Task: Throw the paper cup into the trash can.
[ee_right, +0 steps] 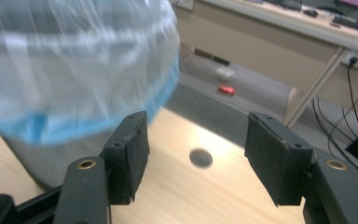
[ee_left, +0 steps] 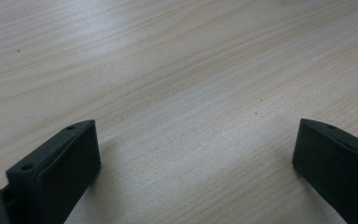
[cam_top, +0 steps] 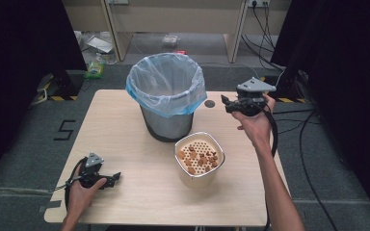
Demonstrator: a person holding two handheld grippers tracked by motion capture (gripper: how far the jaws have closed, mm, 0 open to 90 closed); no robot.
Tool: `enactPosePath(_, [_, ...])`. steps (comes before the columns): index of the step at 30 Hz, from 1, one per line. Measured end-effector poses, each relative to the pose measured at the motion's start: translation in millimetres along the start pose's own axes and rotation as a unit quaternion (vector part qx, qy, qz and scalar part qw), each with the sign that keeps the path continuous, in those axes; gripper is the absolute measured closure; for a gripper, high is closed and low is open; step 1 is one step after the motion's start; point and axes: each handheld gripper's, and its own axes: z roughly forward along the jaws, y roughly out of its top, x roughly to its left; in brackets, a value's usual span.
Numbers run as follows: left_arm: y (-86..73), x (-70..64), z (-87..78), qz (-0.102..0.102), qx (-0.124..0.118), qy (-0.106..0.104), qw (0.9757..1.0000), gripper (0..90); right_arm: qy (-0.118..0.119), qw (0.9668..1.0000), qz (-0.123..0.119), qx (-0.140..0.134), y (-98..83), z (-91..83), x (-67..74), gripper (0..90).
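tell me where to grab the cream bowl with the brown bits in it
Probably by the rim: the cream bowl stands upright and open-topped, too wide to span. Bring the right gripper, whose jaws are open, down from above, one jaw inside the right-hand wall and one outside.

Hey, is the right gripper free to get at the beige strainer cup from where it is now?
Probably yes. The right gripper is open and empty, beside the lined bin, and bare table lies between it and the cup.

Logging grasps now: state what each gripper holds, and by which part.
Nothing is held: left gripper and right gripper both stand open with empty jaws.
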Motion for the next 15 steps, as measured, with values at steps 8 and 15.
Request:
enactPosePath(8, [-0.1,-0.1,-0.1,0.0,0.0,0.001,1.0,0.0,-0.003,0.9997,0.009,0.023,-49.3,-9.3,-3.3,38.7])
enactPosePath(15, [-0.1,-0.2,-0.1,0.0,-0.001,0.001,1.0,0.0,-0.002,0.999,0.031,0.033,-84.1,-12.6,-3.9,38.1])
